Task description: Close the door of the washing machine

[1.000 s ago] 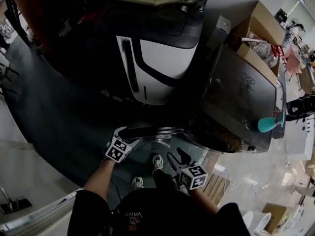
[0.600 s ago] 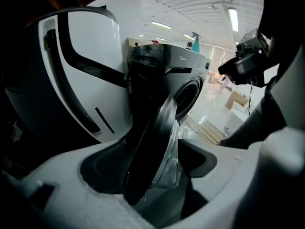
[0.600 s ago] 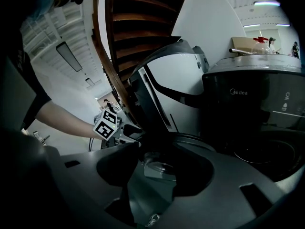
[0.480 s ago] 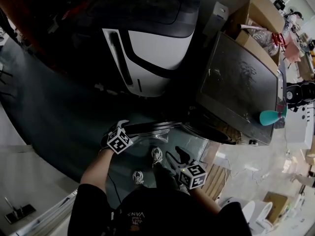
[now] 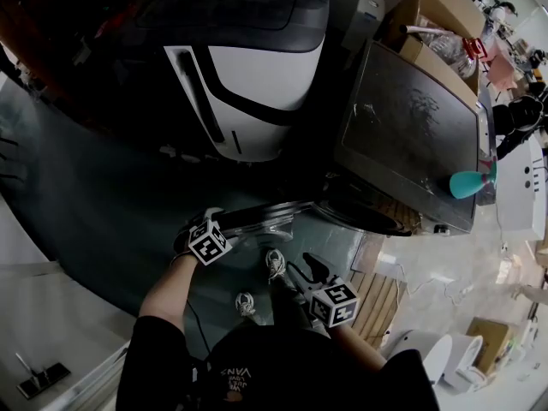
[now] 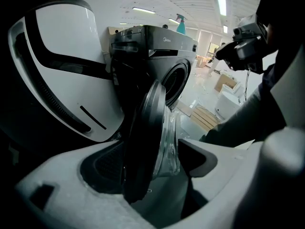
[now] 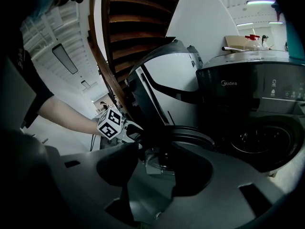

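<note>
The dark grey washing machine (image 5: 411, 135) stands at the right of the head view, its drum opening (image 6: 175, 82) facing the floor side. Its round door (image 5: 265, 217) hangs swung open, glass bowl (image 6: 169, 144) showing. My left gripper (image 5: 224, 223) sits at the door's free edge. In the left gripper view the door rim (image 6: 143, 142) fills the gap between the fingers, so my left gripper (image 6: 152, 163) is shut on it. My right gripper (image 5: 304, 268) hovers apart from the door, nearer my body. In the right gripper view it (image 7: 152, 161) stands open and holds nothing.
A white-and-black appliance (image 5: 248, 92) stands right beside the washer's left side. A teal spray bottle (image 5: 469, 182) sits on the washer top, with a cardboard box (image 5: 428, 24) behind. A wooden pallet (image 5: 381, 294) lies on the floor at the right; my shoes (image 5: 274, 264) are below the door.
The head camera has shifted a little, sliding the scene up and left. My left gripper stays on the door's rim; the door's angle looks much the same. The right gripper barely moved.
</note>
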{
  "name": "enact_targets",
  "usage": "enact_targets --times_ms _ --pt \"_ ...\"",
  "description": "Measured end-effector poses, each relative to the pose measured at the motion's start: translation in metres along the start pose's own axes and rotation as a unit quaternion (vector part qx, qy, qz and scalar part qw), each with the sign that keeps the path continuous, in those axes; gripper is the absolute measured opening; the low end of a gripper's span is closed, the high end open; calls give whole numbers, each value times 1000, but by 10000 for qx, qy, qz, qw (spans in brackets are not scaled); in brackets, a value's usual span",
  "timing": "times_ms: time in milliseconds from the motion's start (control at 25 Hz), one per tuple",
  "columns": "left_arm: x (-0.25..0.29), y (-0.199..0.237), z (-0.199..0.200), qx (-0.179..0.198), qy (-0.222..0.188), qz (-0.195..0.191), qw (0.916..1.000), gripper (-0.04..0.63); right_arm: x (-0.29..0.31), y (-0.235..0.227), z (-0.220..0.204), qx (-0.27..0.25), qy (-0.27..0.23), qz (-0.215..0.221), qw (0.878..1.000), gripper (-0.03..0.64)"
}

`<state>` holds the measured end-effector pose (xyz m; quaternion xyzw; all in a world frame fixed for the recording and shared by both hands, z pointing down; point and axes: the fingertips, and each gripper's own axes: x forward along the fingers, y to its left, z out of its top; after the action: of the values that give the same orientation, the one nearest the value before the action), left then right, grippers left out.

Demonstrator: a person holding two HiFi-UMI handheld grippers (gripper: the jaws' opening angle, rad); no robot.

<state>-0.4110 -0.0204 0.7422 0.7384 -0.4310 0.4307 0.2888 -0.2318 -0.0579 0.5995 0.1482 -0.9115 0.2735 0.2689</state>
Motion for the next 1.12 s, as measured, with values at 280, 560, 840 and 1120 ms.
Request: enact_targets --times_ms 280,560,840,1120 --pt "-2 -37 -9 152 67 -182 9997 344 -23 6 -20 184 -204 -288 9992 204" --pt "-5 -92 -15 237 56 -404 9989 342 -55 27 -48 490 -493 -507 9963 204" --pt "-5 -150 -14 335 -61 -609 9976 341 -100 41 -92 719 -826 -1040 9885 204" --pt "4 -211 6 449 -255 -1016 9935 341 -153 42 -130 1278 -1121 -1638 9717 195"
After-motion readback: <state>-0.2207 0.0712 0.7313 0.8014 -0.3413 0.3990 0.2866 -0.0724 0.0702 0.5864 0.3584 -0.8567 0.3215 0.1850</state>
